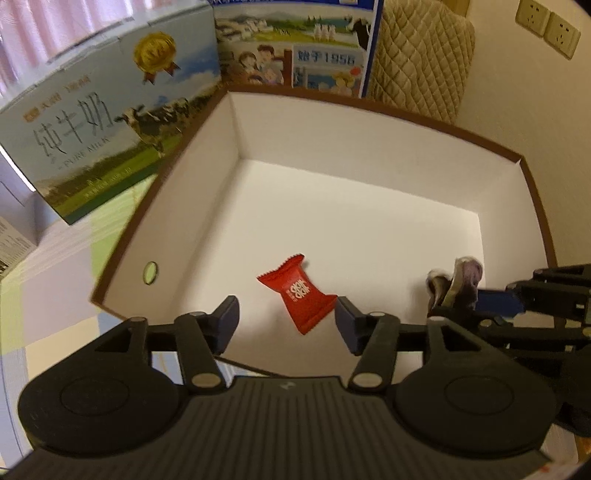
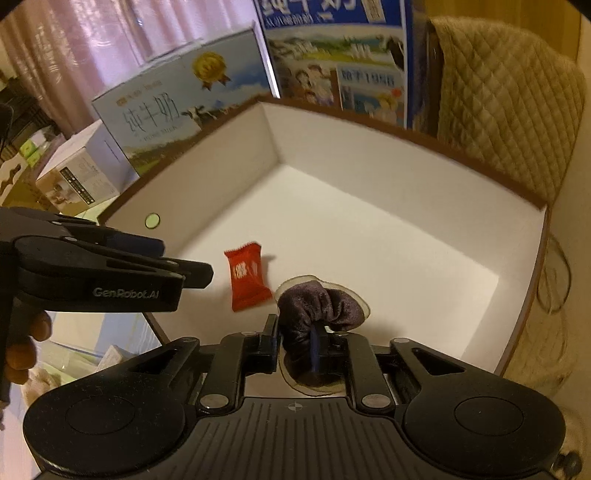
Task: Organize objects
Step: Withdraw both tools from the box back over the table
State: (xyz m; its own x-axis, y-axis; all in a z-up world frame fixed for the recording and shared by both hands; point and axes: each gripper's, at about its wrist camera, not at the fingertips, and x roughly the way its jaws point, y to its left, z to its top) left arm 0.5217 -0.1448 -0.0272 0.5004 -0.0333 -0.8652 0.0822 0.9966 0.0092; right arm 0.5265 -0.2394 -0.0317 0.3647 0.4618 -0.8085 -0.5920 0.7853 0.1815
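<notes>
Left tool (image 1: 286, 319): jaws apart, nothing gripped; red candy packet (image 1: 300, 292) lies on the box floor between and just past the pads, its near corner close to the right-hand pad, contact not clear. Right tool (image 2: 295, 345): jaws partly apart w/ a dark purple velvet item (image 2: 320, 306) between them; the blue pad (image 2: 315, 347) sits against the fabric, the other pad shows a narrow gap, so a firm grip cannot be confirmed. Clear plastic edge visible around the velvet item. In the right wrist view the left tool enters from the left, w/ fingers of a hand (image 2: 22, 345) at its handle. Both items are inside a shallow white box (image 1: 369, 110) w/ brown rim, at its near end; packet to the left of the velvet item, just beside it. Small round hole (image 1: 150, 272) in the box's left wall. Box rests on a worktop w/ a checked cloth (image 1: 55, 314). Beyond the box: milk carton case (image 1: 110, 122) at the left, a second printed carton (image 1: 295, 51) at the far side, a quilted beige cover (image 1: 417, 59) to the right, wall sockets (image 1: 546, 26) at the far right.
</notes>
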